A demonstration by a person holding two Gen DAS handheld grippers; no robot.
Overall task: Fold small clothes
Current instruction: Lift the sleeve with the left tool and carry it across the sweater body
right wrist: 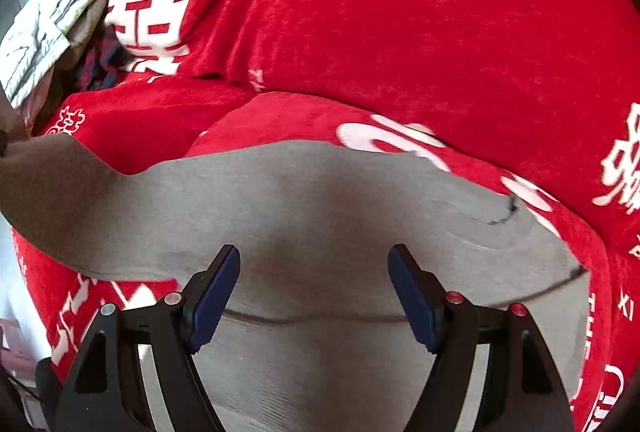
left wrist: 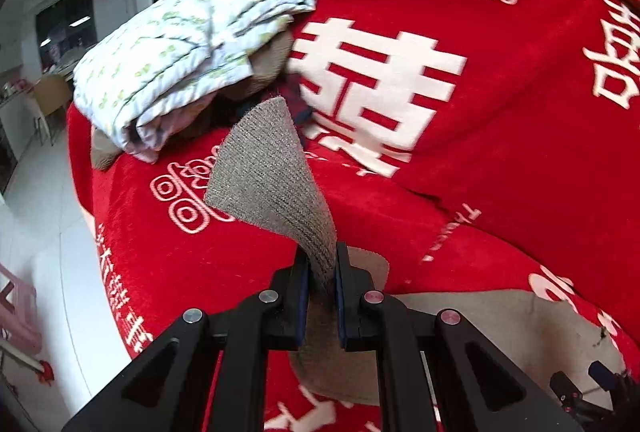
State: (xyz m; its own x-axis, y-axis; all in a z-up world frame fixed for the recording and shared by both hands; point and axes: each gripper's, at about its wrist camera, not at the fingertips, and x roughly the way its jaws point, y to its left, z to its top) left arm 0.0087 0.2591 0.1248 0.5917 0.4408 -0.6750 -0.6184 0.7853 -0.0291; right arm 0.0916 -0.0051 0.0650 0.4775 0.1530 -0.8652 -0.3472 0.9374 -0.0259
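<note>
My left hand-held gripper (left wrist: 322,286) is clamped on a corner of the grey-brown knit garment (left wrist: 276,187), its blue pads pinching the ribbed, slightly fuzzy fabric so the corner stands up in a curled flap above the rest. On the right wrist view the garment (right wrist: 320,199) lies spread flat across a plush red blanket (right wrist: 400,11) printed with white characters and "HAPPY WEDDING". My right hand-held gripper (right wrist: 314,292) hangs over the middle of the cloth with its jaws wide apart, nothing between them. A thin seam runs across the fabric between the pads. Farther back, a rumpled pile of clothes (left wrist: 192,51) sits on the blanket, topped by a pale quilted piece with small green print.
</note>
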